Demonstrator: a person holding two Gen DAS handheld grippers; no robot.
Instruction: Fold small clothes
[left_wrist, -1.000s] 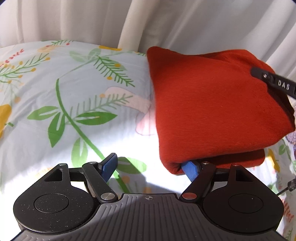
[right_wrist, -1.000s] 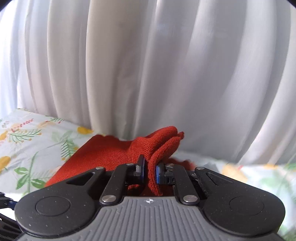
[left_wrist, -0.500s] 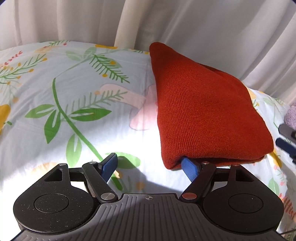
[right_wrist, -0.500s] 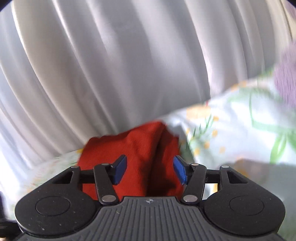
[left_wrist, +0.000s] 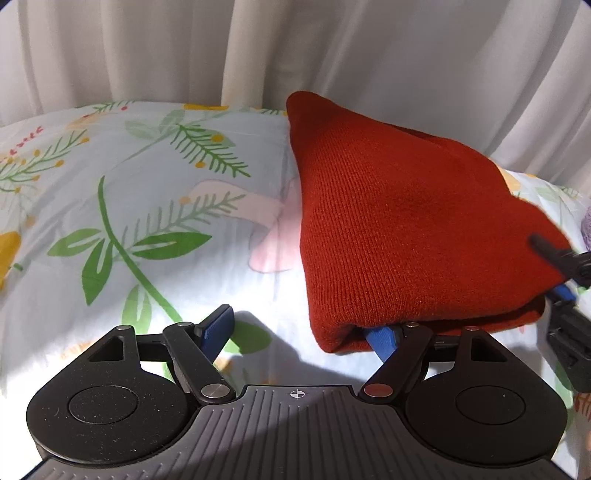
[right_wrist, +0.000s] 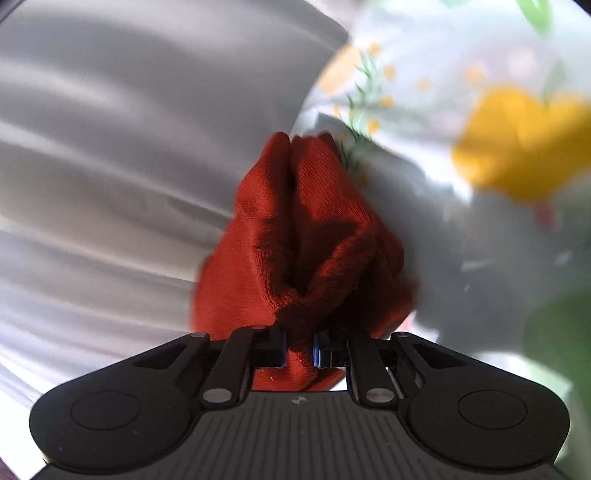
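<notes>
A red knit garment (left_wrist: 406, 229) lies folded on the floral bed sheet (left_wrist: 147, 221), its near edge close to me. My left gripper (left_wrist: 299, 330) is open: its right finger (left_wrist: 382, 338) is tucked under the garment's near corner, and its left finger rests on bare sheet. My right gripper (left_wrist: 561, 273) comes in at the garment's right edge. In the right wrist view, the right gripper (right_wrist: 299, 349) has its jaws closing, and the pads pinch a bunched fold of the red garment (right_wrist: 306, 236).
White curtains (left_wrist: 332, 48) hang right behind the bed. The sheet stretches bare to the left of the garment. A purple item (left_wrist: 585, 229) peeks in at the far right edge.
The right gripper let go of the raised fold, rolled and dropped, then shut on the garment's right edge. The fold now lies flat. The left gripper stayed put.
</notes>
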